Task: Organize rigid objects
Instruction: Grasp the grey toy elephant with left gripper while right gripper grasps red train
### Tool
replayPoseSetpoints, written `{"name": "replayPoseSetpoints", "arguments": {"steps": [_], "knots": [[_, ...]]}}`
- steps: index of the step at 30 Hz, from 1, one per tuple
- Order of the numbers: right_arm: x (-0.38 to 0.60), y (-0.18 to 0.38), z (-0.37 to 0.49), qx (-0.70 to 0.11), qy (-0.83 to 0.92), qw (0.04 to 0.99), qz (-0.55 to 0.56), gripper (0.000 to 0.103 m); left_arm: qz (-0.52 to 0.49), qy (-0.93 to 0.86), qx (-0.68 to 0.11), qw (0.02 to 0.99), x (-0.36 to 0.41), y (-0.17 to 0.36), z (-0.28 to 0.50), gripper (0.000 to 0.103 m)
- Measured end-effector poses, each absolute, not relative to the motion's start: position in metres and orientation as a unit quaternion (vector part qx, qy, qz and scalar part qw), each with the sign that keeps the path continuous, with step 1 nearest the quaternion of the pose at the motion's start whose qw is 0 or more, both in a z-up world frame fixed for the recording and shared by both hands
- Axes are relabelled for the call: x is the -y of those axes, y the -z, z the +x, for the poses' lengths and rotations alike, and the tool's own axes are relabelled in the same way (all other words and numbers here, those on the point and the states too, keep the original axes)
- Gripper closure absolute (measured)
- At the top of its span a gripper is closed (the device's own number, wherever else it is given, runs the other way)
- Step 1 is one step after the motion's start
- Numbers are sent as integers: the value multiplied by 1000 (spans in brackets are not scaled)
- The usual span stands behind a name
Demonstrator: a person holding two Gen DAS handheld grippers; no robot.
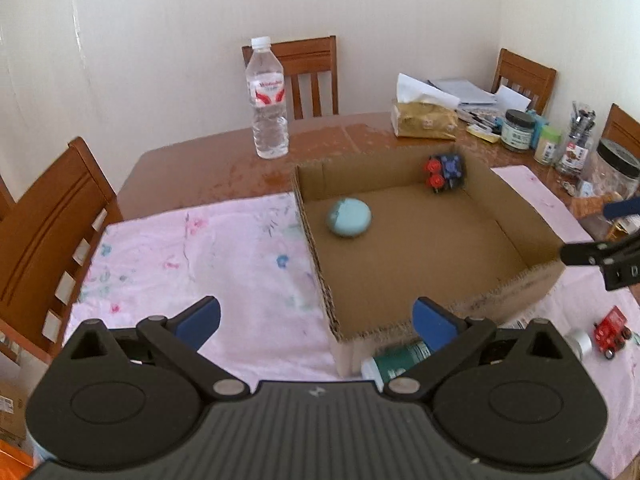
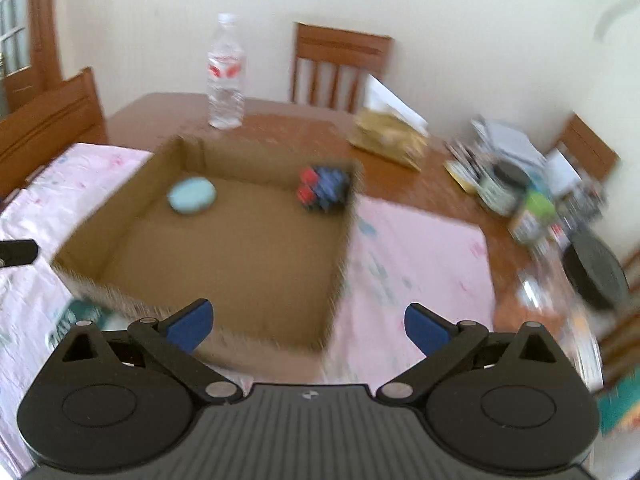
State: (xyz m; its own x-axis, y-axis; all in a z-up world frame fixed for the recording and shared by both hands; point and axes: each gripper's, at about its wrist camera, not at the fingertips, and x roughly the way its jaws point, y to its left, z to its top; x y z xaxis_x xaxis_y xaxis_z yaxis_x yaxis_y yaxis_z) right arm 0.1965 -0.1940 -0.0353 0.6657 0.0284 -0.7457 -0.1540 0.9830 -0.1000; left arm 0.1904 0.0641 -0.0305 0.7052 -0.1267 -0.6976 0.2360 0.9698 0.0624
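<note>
Motion blur is smearing most of the right wrist view, so the jars and papers at the table's far right edge are hard to make out there. A green-and-white tube point(image 1: 400, 360) is lying on the pink floral cloth point(image 1: 180, 256) just against the near wall of the cardboard box point(image 1: 316, 256), and the left gripper's point(image 1: 316, 318) right finger is covering part of it; its label is not readable. A small white cylindrical item point(image 1: 580, 342) beside the tube is partly hidden behind the gripper body. Both left jaws are standing wide apart with nothing between them, hovering over the near left corner of the box. The right gripper point(image 2: 308, 322) is likewise holding its jaws wide apart and empty, above the near right corner of the box point(image 2: 340, 248); in the left wrist view only its tip is showing at the right frame edge. Two objects are resting inside the box: one pale blue round case point(image 1: 349, 217) near the left wall and one blue block with red wheels point(image 1: 445, 172) in the far right corner. One red toy vehicle point(image 1: 611, 330) is lying on the cloth outside the box, to its right. One water bottle point(image 1: 267, 100) is standing upright on the bare wooden table point(image 1: 200, 168) behind the box, and one tissue pack point(image 1: 424, 120) is sitting farther right. Four wooden chairs are showing around the table.
</note>
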Motion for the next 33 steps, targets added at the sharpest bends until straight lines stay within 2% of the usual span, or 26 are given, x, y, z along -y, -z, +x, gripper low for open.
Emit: {"name": "replayPoseSetpoints", "arguments": {"steps": [8,16,26,33], "knots": [[235,79,158,-457,24,888,-42,0,92,119,-375,915,-57,36,176,1],[243,112,146,-495,8,867,-57,0,91,129,-389,908,-61,44,172,1],[223,113,108,-542,-71,837,-22,0,89,146,-398,901,-64,53,174,1],[222,101,103,-517,-86,847,-93,0,85,134,-404,901,-54,53,161,1]]}}
